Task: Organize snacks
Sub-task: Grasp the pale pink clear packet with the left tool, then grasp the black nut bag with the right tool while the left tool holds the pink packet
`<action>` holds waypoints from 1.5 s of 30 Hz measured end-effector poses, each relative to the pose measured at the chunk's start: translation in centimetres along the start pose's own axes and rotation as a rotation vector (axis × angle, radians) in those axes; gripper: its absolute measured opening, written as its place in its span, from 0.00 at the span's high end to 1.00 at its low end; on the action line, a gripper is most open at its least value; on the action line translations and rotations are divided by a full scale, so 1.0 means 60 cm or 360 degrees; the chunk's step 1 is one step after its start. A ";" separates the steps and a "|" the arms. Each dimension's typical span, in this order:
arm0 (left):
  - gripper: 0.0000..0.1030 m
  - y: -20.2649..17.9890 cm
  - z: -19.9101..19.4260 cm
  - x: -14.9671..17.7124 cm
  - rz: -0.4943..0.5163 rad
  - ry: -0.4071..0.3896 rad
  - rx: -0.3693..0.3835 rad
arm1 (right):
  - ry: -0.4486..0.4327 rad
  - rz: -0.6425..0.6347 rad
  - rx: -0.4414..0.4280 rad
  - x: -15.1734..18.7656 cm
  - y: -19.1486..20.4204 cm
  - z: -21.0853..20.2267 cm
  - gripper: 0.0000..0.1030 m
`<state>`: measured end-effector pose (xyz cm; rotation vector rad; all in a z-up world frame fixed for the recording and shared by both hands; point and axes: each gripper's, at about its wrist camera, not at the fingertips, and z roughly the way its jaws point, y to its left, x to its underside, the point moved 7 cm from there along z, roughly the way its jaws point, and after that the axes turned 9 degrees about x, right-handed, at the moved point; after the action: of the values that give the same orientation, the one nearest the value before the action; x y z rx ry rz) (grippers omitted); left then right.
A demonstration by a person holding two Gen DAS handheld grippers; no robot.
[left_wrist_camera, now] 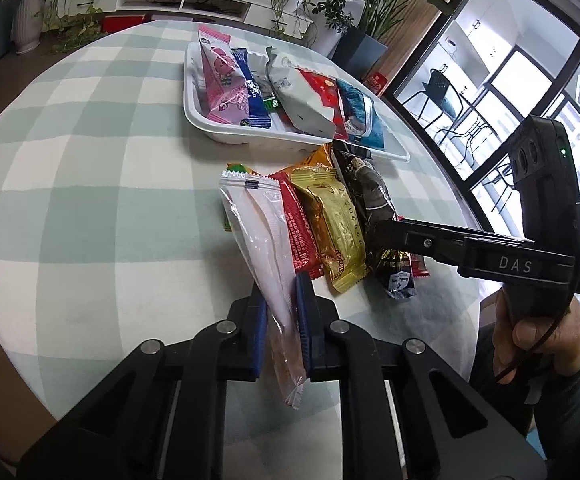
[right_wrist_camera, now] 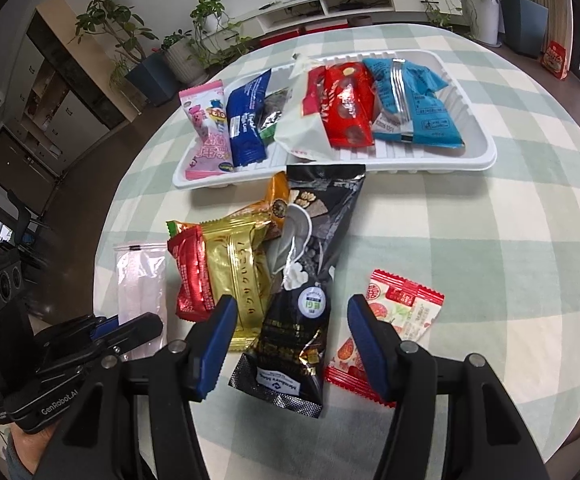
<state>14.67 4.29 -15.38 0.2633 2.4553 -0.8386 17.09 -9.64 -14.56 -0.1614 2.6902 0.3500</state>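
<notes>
My left gripper [left_wrist_camera: 281, 312] is shut on a clear white snack packet [left_wrist_camera: 265, 248], also seen in the right wrist view [right_wrist_camera: 139, 280]. My right gripper [right_wrist_camera: 292, 340] is open, its jaws on either side of a black snack bag [right_wrist_camera: 306, 280], which also shows in the left wrist view [left_wrist_camera: 374, 208]. A gold packet [right_wrist_camera: 241, 264] and a red packet [right_wrist_camera: 191, 276] lie beside it. A red-and-white packet [right_wrist_camera: 394, 312] lies under the right jaw. A white tray [right_wrist_camera: 470, 160] holds several snacks behind.
The round table has a green-and-white checked cloth [right_wrist_camera: 490, 260]. An orange packet [right_wrist_camera: 277, 200] lies by the tray's front rim. Potted plants [right_wrist_camera: 177, 56] and a low white cabinet [right_wrist_camera: 330, 4] stand beyond the table. Windows [left_wrist_camera: 510, 92] are to the right.
</notes>
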 end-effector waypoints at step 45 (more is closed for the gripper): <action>0.90 -0.001 -0.031 -0.005 -0.0053 -0.0125 0.0101 | 0.0086 -0.0026 -0.0026 -0.014 -0.011 0.022 0.76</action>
<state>14.16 5.38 -13.95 0.2087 2.3689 -0.9250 18.48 -9.87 -15.50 -0.2001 2.7382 0.3681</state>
